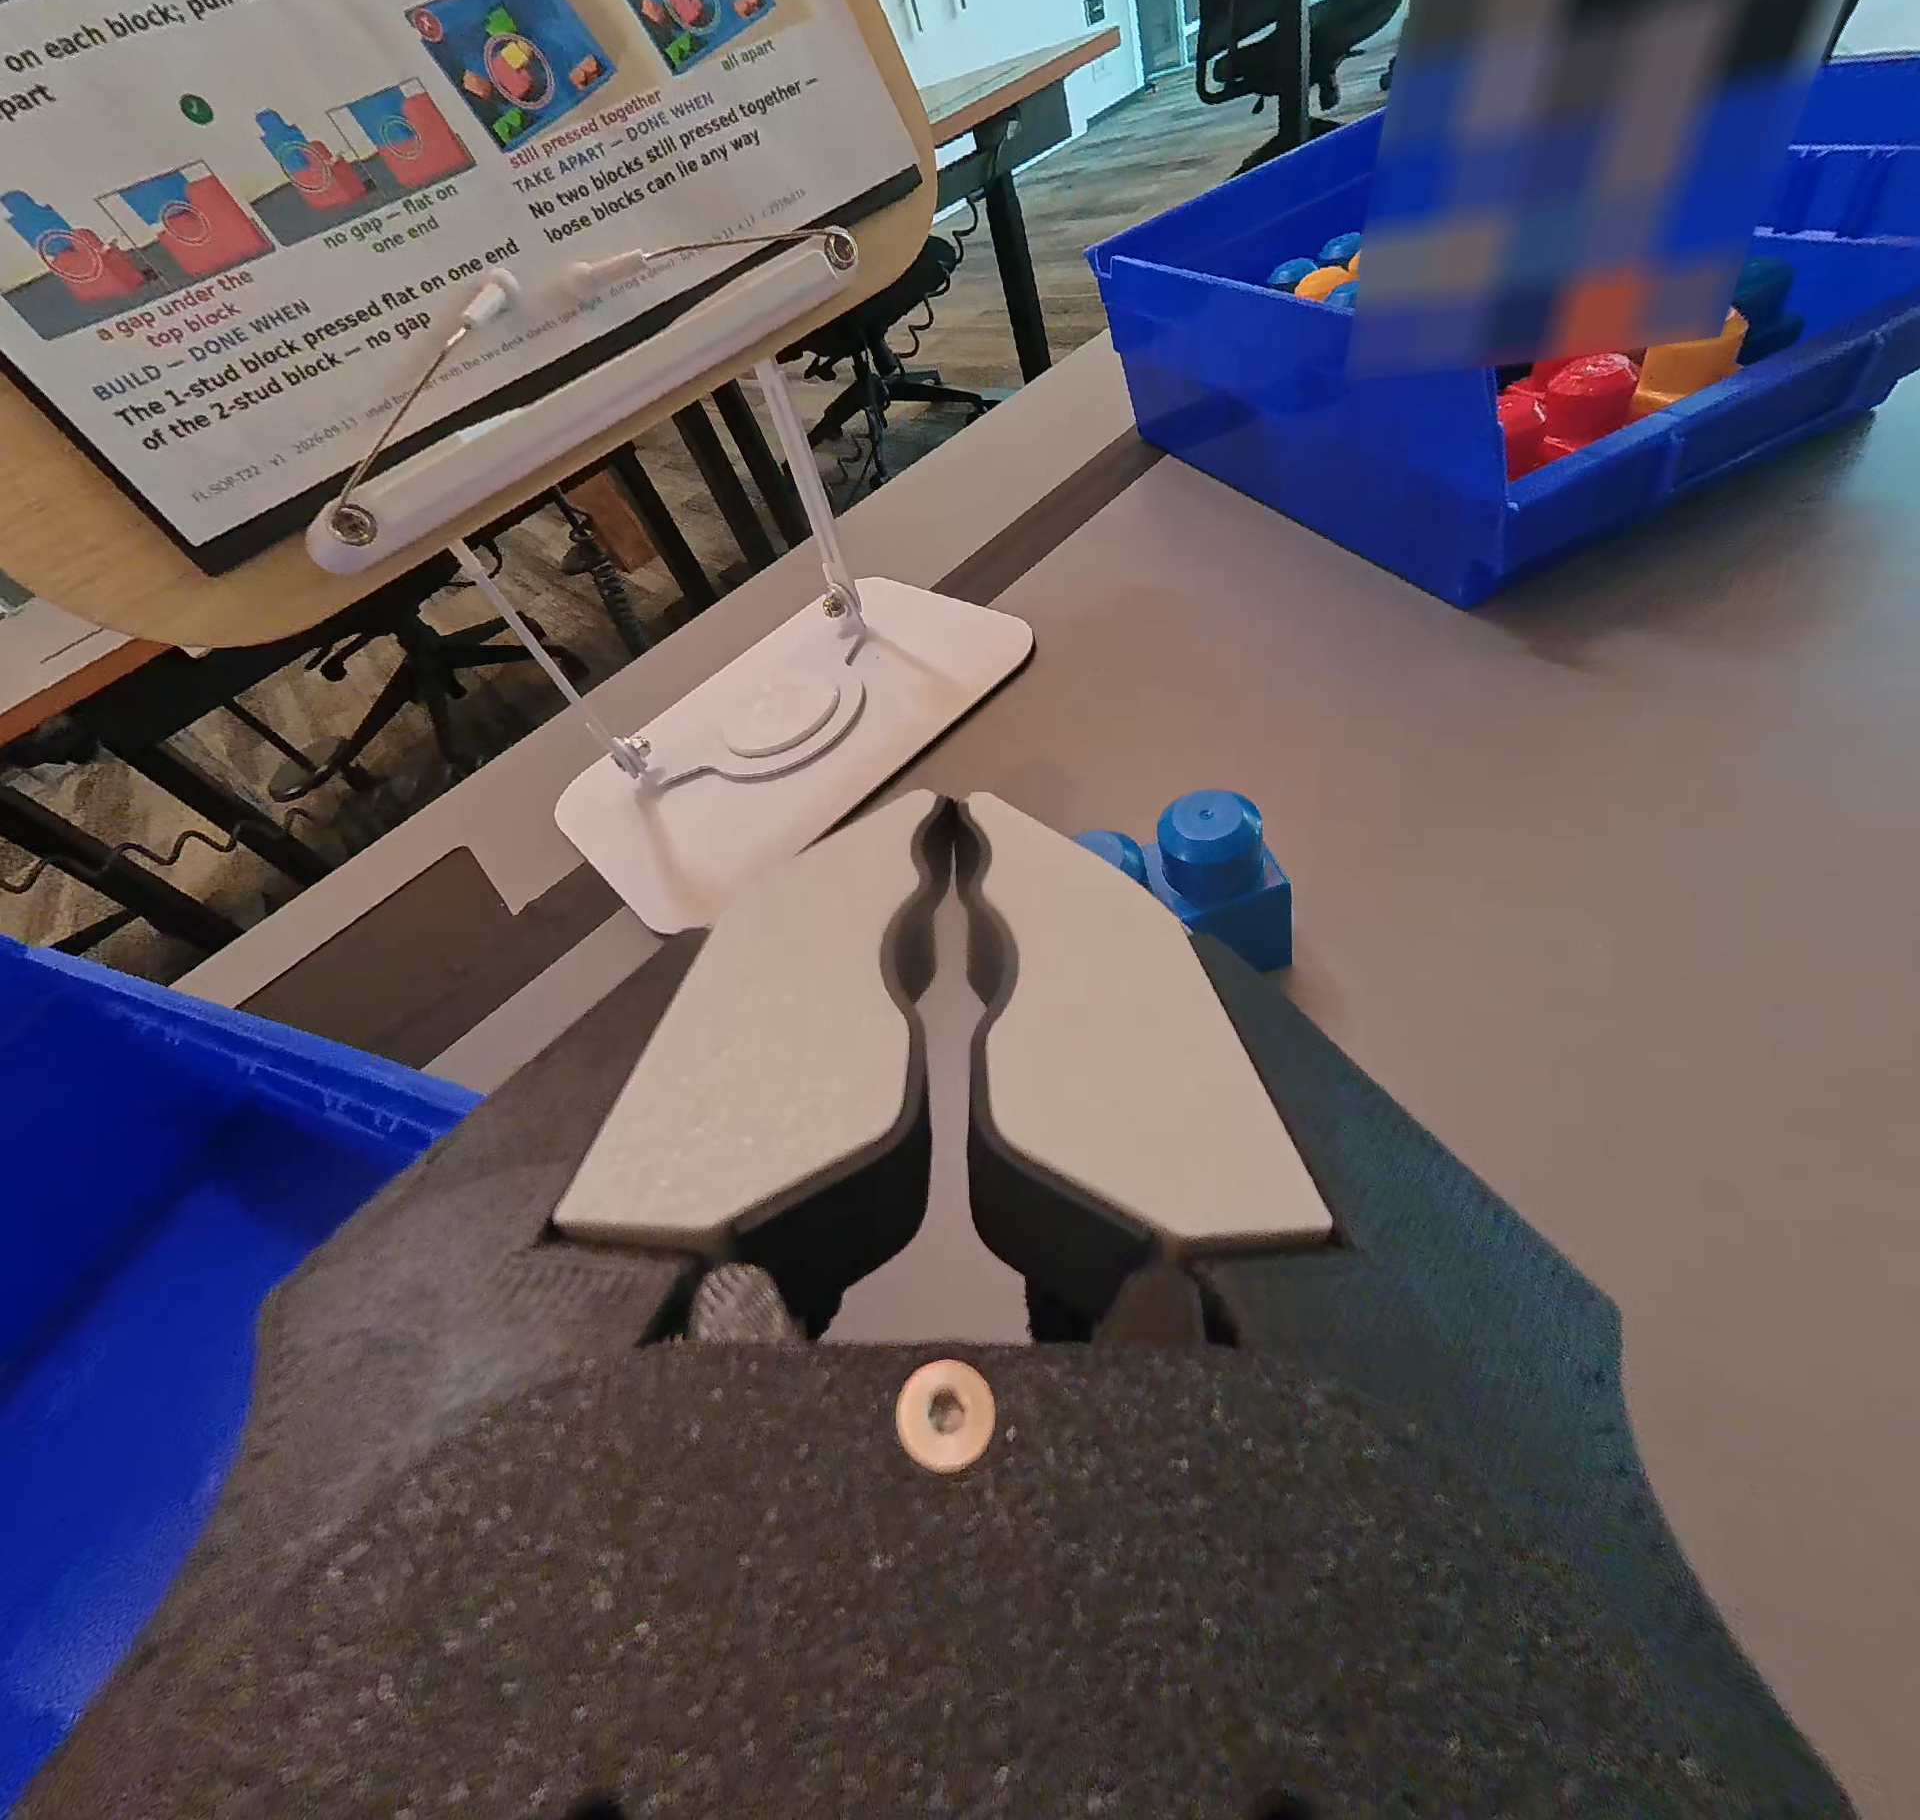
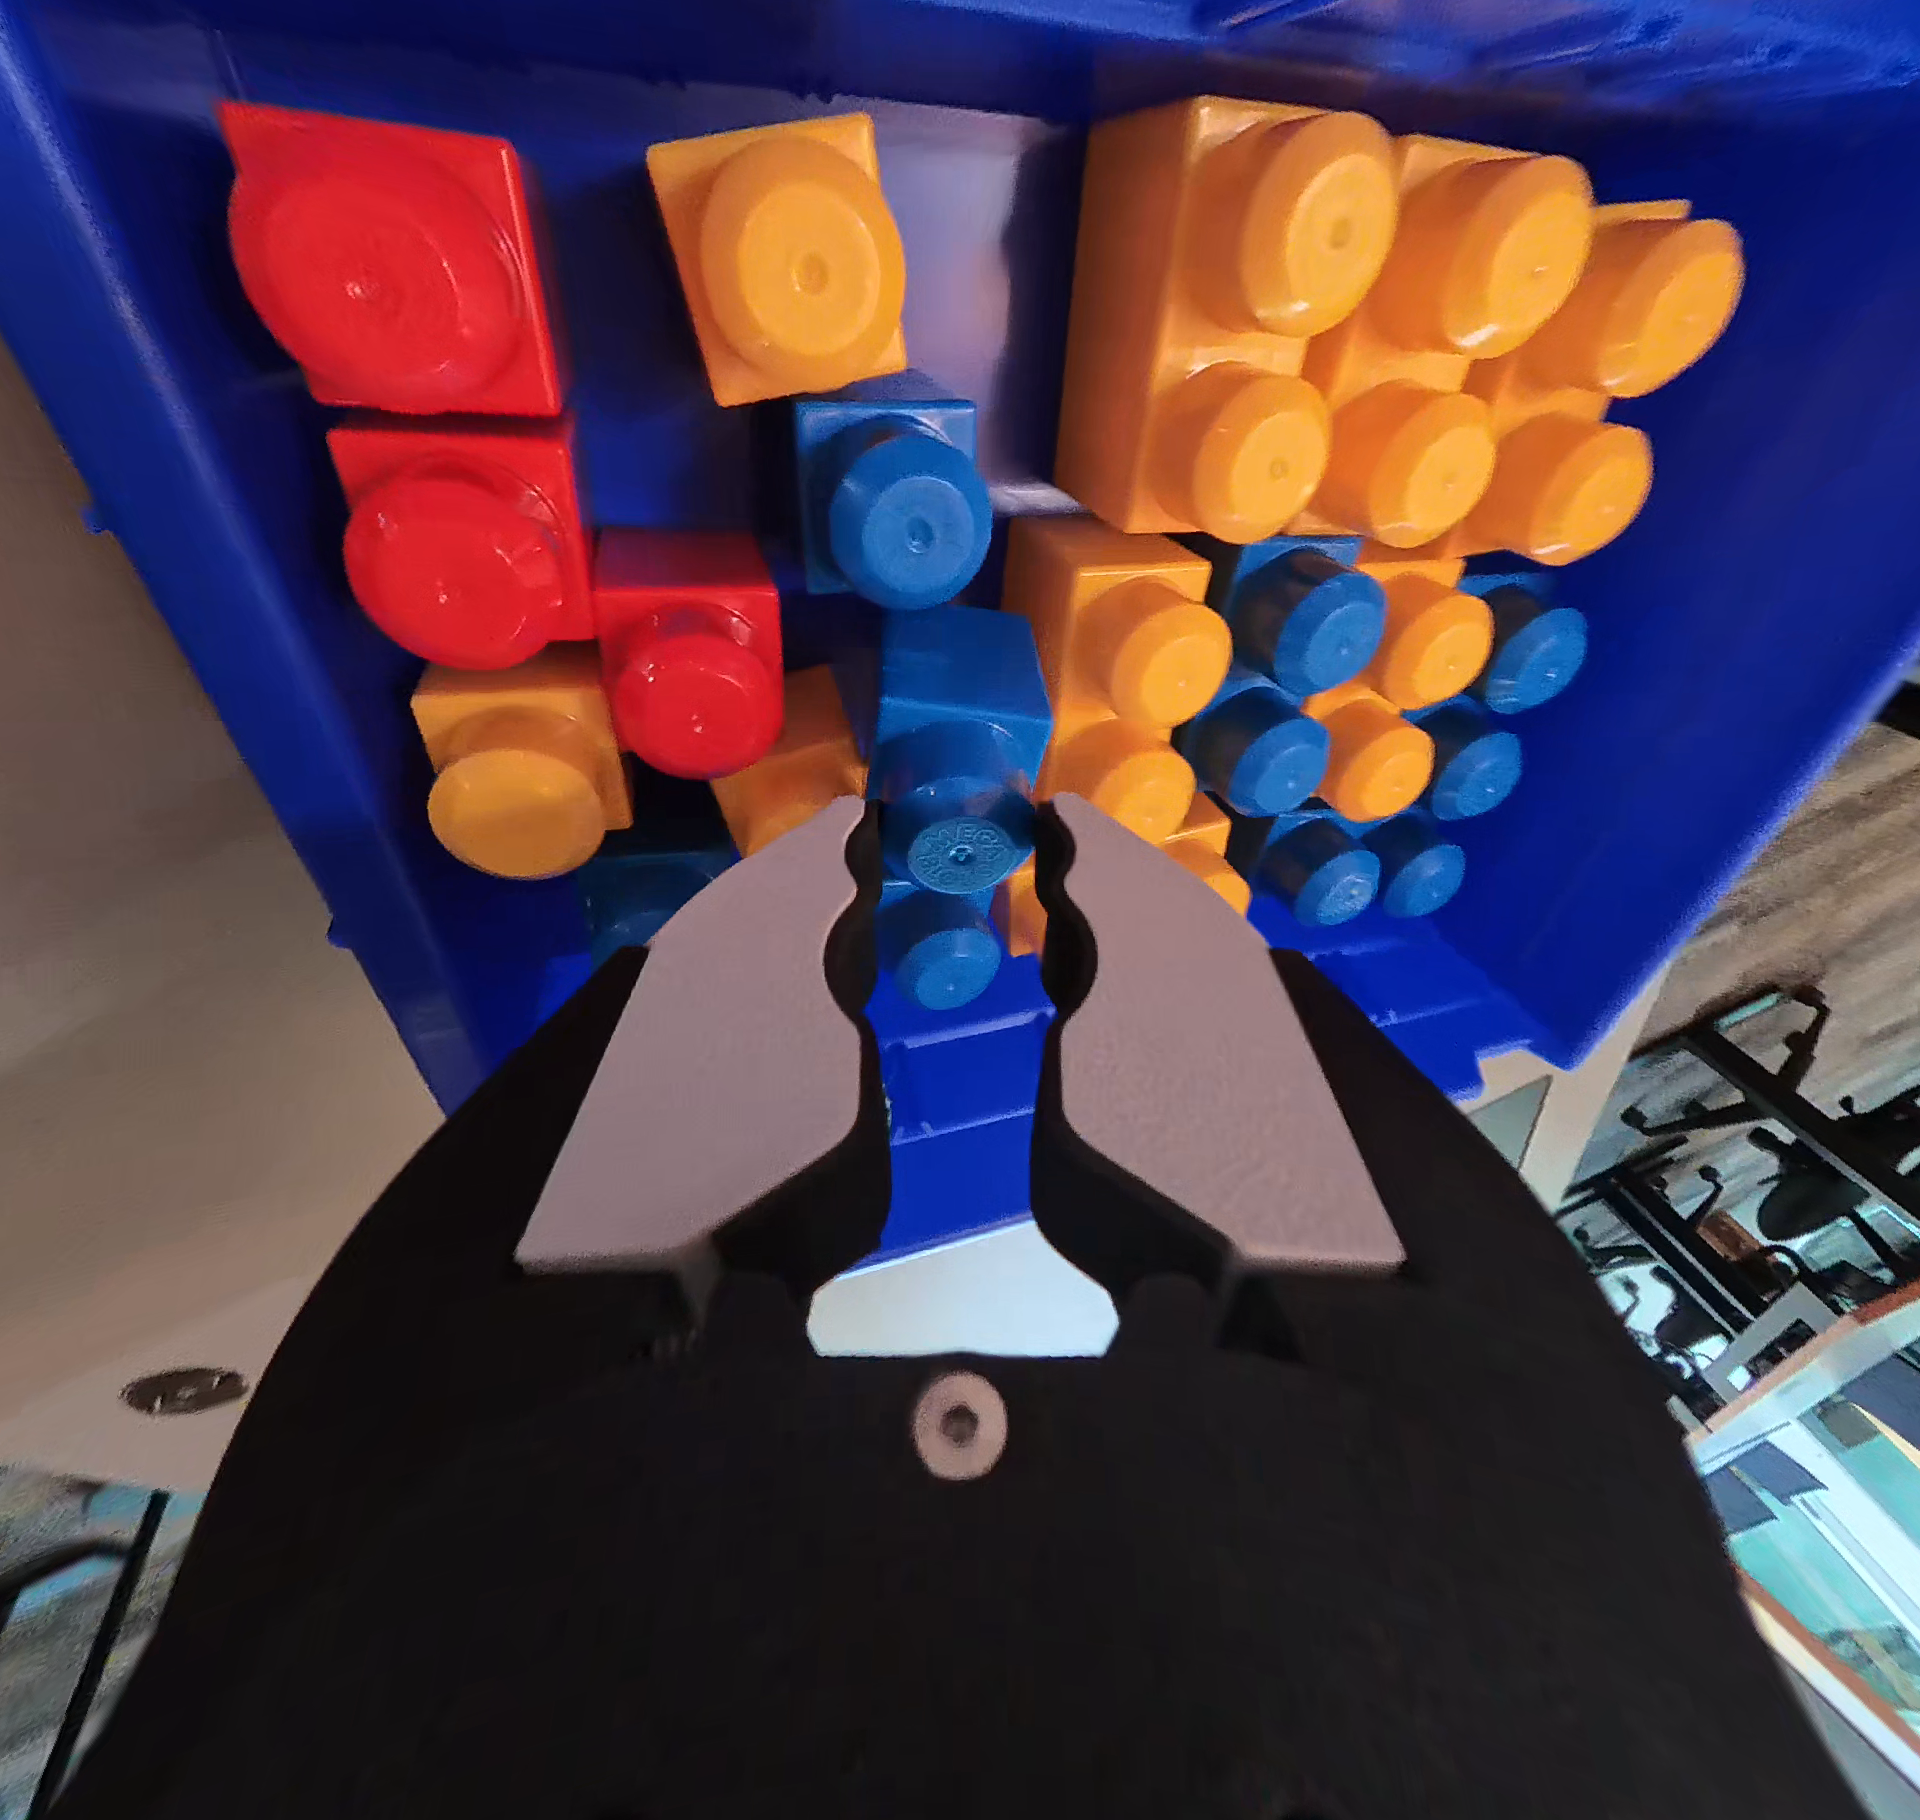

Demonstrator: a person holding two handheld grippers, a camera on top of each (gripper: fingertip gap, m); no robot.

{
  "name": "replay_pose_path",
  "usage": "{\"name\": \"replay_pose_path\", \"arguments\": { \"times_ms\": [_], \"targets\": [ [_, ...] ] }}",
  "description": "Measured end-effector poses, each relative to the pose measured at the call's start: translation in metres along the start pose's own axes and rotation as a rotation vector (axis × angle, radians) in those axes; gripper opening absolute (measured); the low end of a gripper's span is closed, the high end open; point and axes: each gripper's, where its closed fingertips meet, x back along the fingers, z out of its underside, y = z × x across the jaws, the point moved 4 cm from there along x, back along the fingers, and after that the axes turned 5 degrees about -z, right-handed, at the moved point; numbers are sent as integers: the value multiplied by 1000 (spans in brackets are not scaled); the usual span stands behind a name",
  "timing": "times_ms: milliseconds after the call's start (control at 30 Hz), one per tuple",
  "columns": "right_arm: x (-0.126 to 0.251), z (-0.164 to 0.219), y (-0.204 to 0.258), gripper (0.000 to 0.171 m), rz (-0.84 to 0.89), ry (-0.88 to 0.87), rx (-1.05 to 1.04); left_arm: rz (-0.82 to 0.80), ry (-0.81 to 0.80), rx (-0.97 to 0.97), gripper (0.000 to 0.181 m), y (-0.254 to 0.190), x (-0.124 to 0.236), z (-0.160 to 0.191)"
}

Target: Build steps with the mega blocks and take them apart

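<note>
My right gripper [image 2: 951, 820] reaches down into a blue bin [image 2: 1714, 835] of red, orange and blue mega blocks. Its jaws sit against both sides of the stud of a one-stud blue block [image 2: 956, 710], which lies among the others. My left gripper [image 1: 954, 814] is shut and empty, low over the grey table [image 1: 1455, 1043]. A two-stud blue block [image 1: 1221, 887] stands on the table just right of its tip, partly hidden by the right finger. The same bin shows at the far right of the left wrist view [image 1: 1351, 461].
An instruction sheet on a wooden board with a white stand [image 1: 800, 742] stands ahead of the left gripper at the table's far edge. A second blue bin [image 1: 156, 1199] is close on the left. Desks and office chairs lie beyond the table. One gripper's finger ends stand about 40 cm off the other's. The two-stud blue block [image 1: 1221, 887] is about 10 cm from my left fingertips and 30 cm from my right.
</note>
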Motion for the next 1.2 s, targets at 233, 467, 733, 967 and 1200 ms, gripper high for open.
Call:
{"name": "replay_pose_path", "arguments": {
  "times_ms": [233,467,733,967,1200],
  "targets": [
    [-11,-4,12,28,-182,62,35,14,10,-3,0,-1,0,2],
    [-19,0,10,28,-229,61,23,20,17,-3,0,-2,-1,4],
    [-7,-1,3,37,-151,29,6,20,29,1,0,-1,-3,6],
    [58,-47,3,44,-13,-246,7,9,30,2,0,1,-3,6],
    [94,-131,50,44,77,-682,-15,-73,-53,151,0,22,5,-2]
  ]
}}
